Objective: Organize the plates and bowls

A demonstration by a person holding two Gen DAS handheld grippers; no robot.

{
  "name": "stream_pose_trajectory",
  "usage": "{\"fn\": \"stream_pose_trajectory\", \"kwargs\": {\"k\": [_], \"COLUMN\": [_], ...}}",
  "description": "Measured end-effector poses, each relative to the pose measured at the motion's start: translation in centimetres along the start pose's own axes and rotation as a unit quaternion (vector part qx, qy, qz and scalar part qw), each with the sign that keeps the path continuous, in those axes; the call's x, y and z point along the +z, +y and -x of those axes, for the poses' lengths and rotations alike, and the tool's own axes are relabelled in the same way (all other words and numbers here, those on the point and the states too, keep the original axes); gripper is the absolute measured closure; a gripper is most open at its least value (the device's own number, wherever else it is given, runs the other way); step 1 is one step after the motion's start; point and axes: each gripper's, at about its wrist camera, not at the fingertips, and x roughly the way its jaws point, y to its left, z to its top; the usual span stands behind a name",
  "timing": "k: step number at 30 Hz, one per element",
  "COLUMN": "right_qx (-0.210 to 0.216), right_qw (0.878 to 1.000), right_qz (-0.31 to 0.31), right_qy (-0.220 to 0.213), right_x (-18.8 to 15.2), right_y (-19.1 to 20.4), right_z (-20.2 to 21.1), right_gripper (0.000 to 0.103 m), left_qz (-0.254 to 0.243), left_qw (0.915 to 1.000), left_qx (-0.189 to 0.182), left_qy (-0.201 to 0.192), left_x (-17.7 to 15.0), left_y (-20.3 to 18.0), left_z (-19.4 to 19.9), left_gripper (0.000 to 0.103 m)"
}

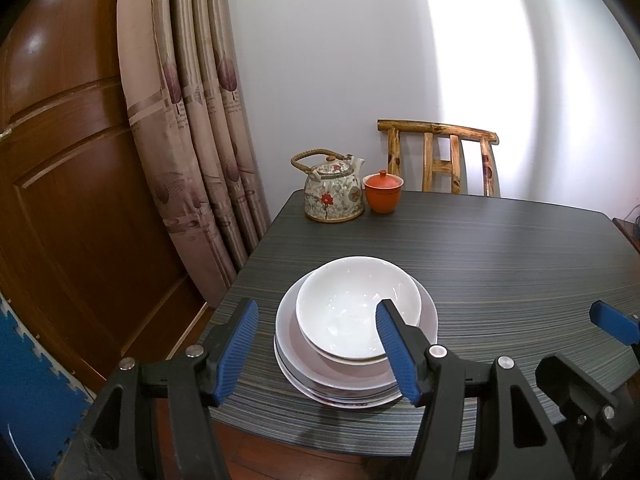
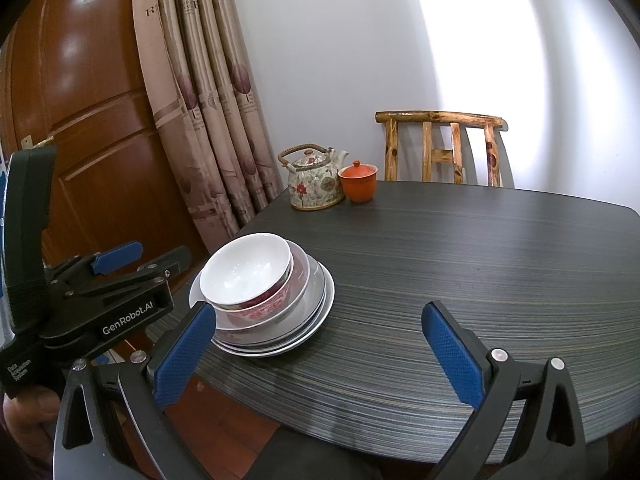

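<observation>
A white bowl (image 1: 352, 304) sits on top of a stack of bowls and plates (image 1: 340, 380) near the table's near left corner. The right wrist view shows the white bowl (image 2: 244, 268) nested in a red-patterned bowl (image 2: 264, 312) on several plates (image 2: 316, 312). My left gripper (image 1: 316, 316) is open, held just in front of and above the stack, its fingers either side of the bowl's near rim. My right gripper (image 2: 316, 324) is open and empty, to the right of the stack above bare table.
The dark striped table (image 2: 460, 264) carries a floral teapot (image 1: 332, 192) and an orange lidded cup (image 1: 382, 192) at its far left corner. A wooden chair (image 1: 440, 156) stands behind. Curtain (image 1: 200, 120) and wooden door (image 1: 60, 160) are at left.
</observation>
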Motion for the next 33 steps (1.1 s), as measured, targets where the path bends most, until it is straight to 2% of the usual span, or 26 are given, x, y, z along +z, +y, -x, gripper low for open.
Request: {"fn": "stream_pose_trajectory", "kwargs": {"k": [18, 19, 21, 27, 31, 33], "right_qx": [0.000, 0.000, 0.000, 0.001, -0.007, -0.022], "right_qw": [1.000, 1.000, 1.000, 1.000, 1.000, 0.999], "right_qz": [0.000, 0.000, 0.000, -0.001, -0.007, -0.023], "right_qy": [0.000, 0.001, 0.001, 0.004, 0.004, 0.005], "right_x": [0.0, 0.0, -0.1, -0.4, -0.3, -0.3], "right_y": [0.0, 0.1, 0.1, 0.0, -1.4, -3.5], "right_z": [0.0, 0.0, 0.0, -0.2, -0.4, -0.5], "right_gripper": [0.001, 0.001, 0.001, 0.001, 0.001, 0.001], "left_qz": [-0.004, -0.005, -0.010, -0.021, -0.025, -0.019], "left_qw": [1.0000, 1.0000, 0.9999, 0.9998, 0.9995, 0.9996], "left_qx": [-0.001, -0.002, -0.003, 0.005, 0.011, 0.012], "left_qy": [0.007, 0.007, 0.010, 0.007, 0.013, 0.019], "left_x": [0.0, 0.0, -0.1, -0.8, -0.8, -0.7], "left_y": [0.1, 0.1, 0.0, -0.2, -0.2, 0.0], "left_z": [-0.5, -0.5, -0.7, -1.1, -1.6, -1.8], "left_gripper": [0.040, 0.039, 0.031, 0.030, 0.030, 0.030]}}
